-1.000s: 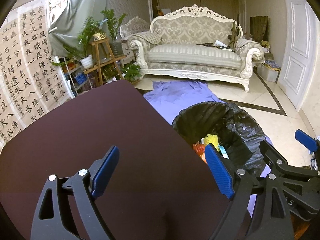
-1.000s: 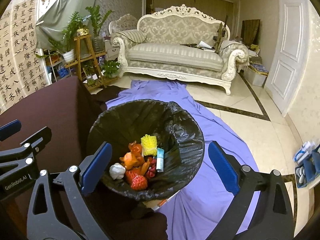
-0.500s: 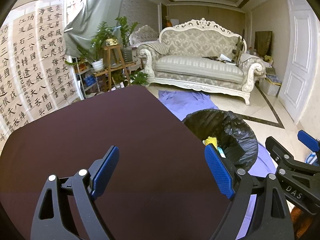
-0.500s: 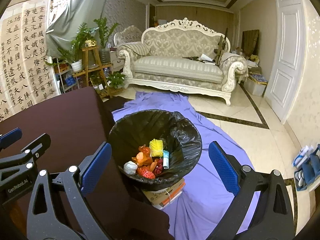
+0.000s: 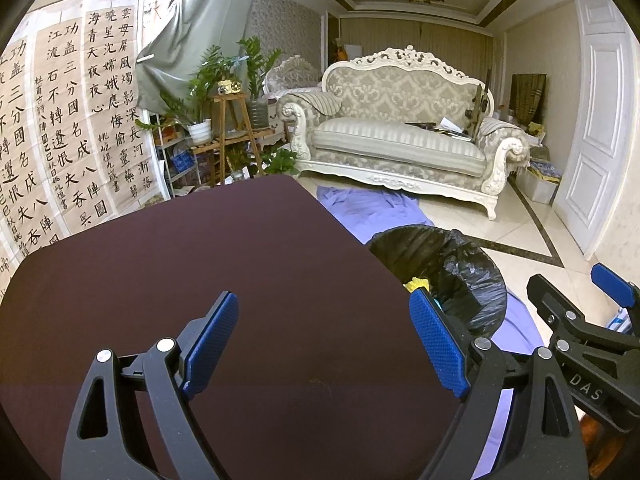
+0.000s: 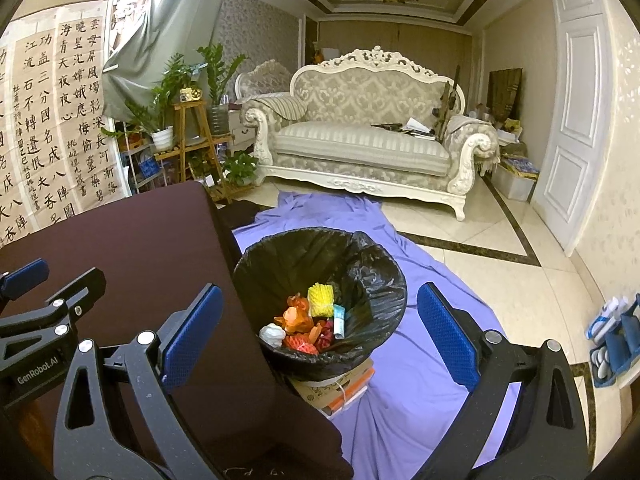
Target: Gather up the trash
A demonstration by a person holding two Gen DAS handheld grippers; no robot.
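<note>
A bin lined with a black bag [image 6: 360, 276] stands on a stack of books beside the dark brown table [image 6: 132, 248]. It holds mixed trash [image 6: 312, 320]: orange and red wrappers, a yellow foam net, a white wad. In the left wrist view the bin [image 5: 460, 264] shows past the table's right edge. My left gripper [image 5: 326, 340] is open and empty above the bare table [image 5: 200, 260]. My right gripper [image 6: 320, 332] is open and empty, above and short of the bin. Each gripper shows at the edge of the other's view.
A purple sheet [image 6: 400, 380] covers the floor under the bin. A cream sofa [image 6: 360, 140] stands at the back, plant stands [image 6: 196, 128] at the left, a white door [image 6: 576, 120] at the right. A blue holder [image 6: 616, 340] sits on the floor at far right.
Both grippers have lifted and drawn back from the bin, so it looks smaller and lower. Both stay open and empty.
</note>
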